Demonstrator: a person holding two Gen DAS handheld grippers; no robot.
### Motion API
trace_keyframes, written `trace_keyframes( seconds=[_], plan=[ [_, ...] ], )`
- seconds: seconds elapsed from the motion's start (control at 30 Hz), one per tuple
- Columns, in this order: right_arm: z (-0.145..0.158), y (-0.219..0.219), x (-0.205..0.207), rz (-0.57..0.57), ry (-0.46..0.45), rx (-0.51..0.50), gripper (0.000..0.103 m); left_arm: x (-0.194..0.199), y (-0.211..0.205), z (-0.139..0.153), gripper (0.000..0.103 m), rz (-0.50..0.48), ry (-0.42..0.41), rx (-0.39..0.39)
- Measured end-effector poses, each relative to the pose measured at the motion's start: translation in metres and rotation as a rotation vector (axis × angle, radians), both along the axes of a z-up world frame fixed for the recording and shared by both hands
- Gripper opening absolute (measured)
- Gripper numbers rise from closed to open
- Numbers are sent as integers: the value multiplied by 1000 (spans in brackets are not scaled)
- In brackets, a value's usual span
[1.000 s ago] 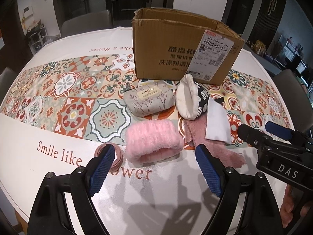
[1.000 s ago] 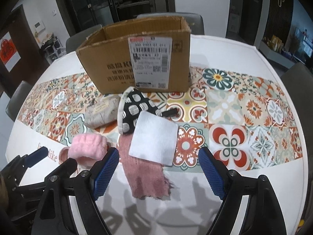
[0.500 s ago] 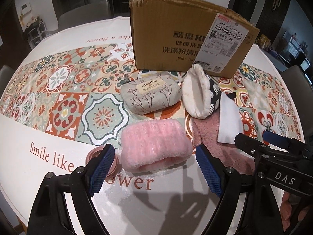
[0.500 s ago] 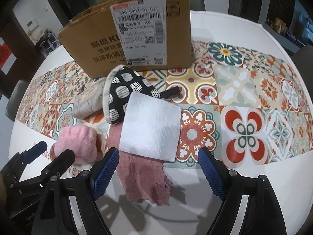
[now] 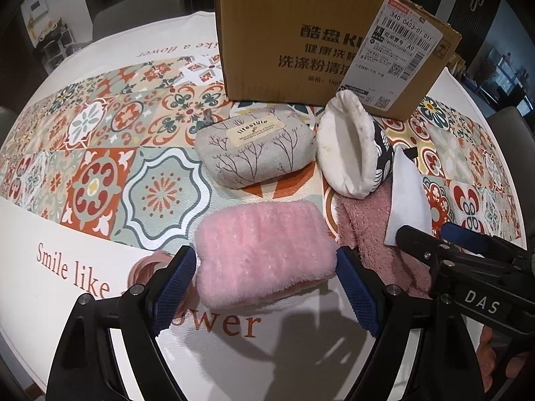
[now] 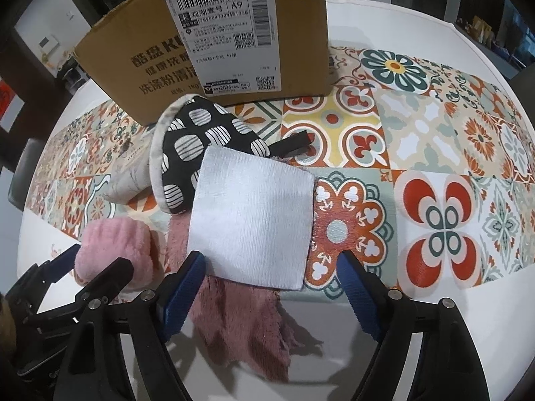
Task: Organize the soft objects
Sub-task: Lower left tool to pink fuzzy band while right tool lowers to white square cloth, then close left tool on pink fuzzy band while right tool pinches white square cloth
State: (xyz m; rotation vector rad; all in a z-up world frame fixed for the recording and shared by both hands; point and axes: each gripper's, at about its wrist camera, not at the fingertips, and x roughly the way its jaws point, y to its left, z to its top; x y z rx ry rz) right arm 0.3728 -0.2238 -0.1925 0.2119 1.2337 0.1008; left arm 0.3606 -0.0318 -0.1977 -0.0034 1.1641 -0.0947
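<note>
Two ribbed blue pads of the left gripper [image 5: 265, 287] stand spread on either side of a plush pink band [image 5: 264, 250], low in the frame. Right gripper [image 6: 271, 287], jaws likewise apart, flanks a ribbed white square cloth [image 6: 250, 217] lying on a shaggy mauve towel [image 6: 244, 327]. Above sit a spotted black mitt [image 6: 200, 140], grey canvas pouch [image 5: 254, 150] and cardboard box [image 5: 294, 33].

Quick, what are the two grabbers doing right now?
Left gripper: open, jaws either side of the pink fluffy band.
Right gripper: open, over the white cloth.
</note>
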Motion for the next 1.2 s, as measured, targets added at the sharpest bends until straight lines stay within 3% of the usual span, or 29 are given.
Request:
trace_keyframes(
  seconds=[0.17,0.33,0.43,0.7,0.8,1.2],
  plan=[
    [-5,2,0,10,11,12,64,1,-1,-3,85,-6,8,-14],
    [-5,4,-1,16,-1,23,44,0,-4,-3,79,-18,1,-20],
    [-3,4,-2,15,-10,32,35,-2,-4,-1,72,-25,-9,-21],
    [5,-1,-7,23,-33,51,15,-7,-7,6,39,-44,-51,-19],
    [4,0,-8,27,-32,56,11,-9,-7,8,25,-45,-64,-18],
    [28,3,-18,29,-107,58,9,-22,-4,30,20,-65,-151,-54]
  ],
)
